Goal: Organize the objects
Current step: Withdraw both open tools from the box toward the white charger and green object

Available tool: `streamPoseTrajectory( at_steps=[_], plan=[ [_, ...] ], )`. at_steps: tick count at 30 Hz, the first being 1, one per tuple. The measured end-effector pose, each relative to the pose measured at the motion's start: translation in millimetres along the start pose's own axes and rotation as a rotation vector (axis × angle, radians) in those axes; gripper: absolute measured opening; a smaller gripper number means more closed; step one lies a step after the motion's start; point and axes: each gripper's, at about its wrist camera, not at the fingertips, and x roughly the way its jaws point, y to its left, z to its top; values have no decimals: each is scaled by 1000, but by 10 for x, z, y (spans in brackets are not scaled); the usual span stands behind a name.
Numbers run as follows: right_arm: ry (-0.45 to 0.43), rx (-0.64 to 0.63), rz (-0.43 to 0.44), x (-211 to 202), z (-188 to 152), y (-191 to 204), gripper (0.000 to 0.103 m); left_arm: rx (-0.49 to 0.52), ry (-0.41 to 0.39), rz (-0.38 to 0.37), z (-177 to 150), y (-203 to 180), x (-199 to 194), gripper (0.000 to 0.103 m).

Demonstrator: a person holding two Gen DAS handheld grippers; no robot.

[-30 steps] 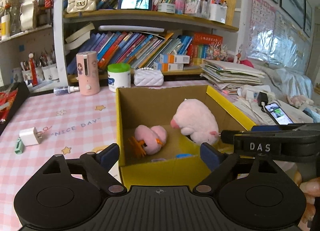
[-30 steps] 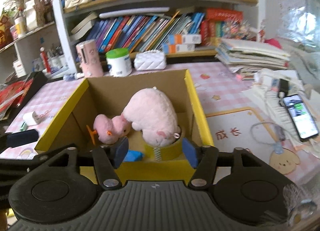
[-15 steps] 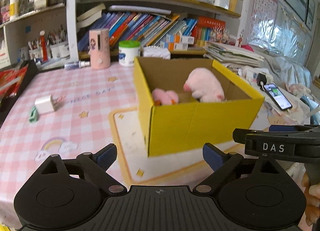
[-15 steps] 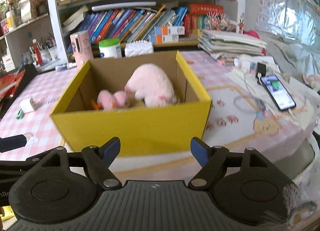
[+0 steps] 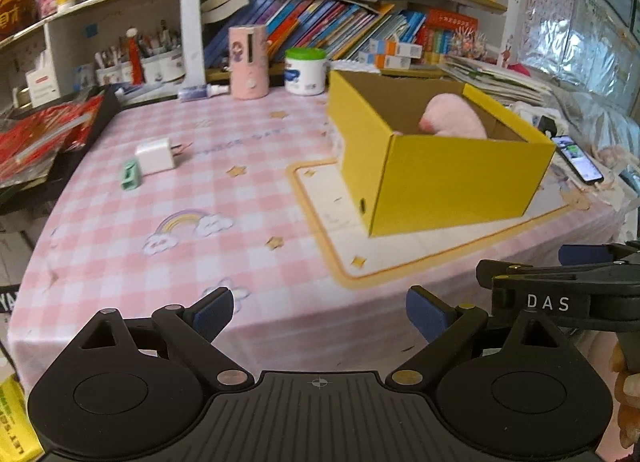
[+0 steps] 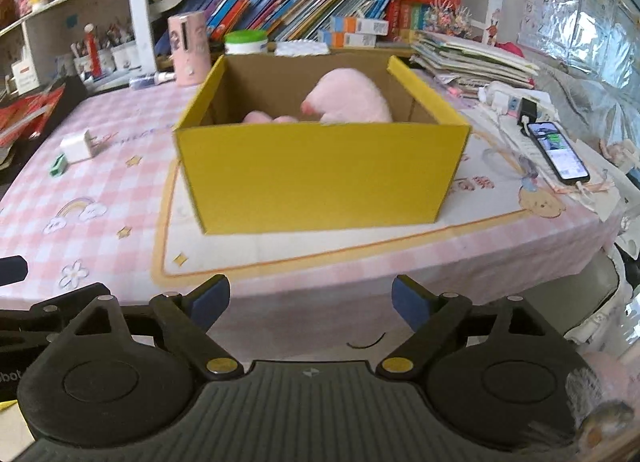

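Observation:
A yellow cardboard box (image 5: 452,178) (image 6: 320,174) stands on the pink checked tablecloth. A large pink plush toy (image 5: 454,122) (image 6: 348,96) lies inside it, and the top of a smaller pink plush (image 6: 262,117) shows beside it in the right wrist view. My left gripper (image 5: 318,312) is open and empty, off the table's front edge, well short of the box. My right gripper (image 6: 310,300) is open and empty, at the front edge in front of the box. It also shows at the right of the left wrist view (image 5: 560,294).
A white charger plug (image 5: 155,156) (image 6: 78,146) and a small green item (image 5: 130,179) (image 6: 57,165) lie at the left. A pink canister (image 5: 248,62), a white jar (image 5: 305,70), bookshelves and stacked papers (image 6: 472,58) line the back. A phone (image 6: 558,151) lies at the right.
Both grippers have pulled back and away from the box, from over its open top to beyond the table's front edge. Both stayed open. The box and toys have not moved.

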Motion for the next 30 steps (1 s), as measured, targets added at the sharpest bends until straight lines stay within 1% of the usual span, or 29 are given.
streamPoseTrajectory(
  at_steps=[8,15,30],
  plan=[
    [25,-47,50,-79,-135,360,89,-17,19,41,-203,252,-188,95],
    [34,-90,96,-141,-206,657,90,-56,19,83,-336,490,-342,95],
    [24,-176,177,-227,-243,1218,90,-134,2,171,-509,959,-601,95]
  ],
)
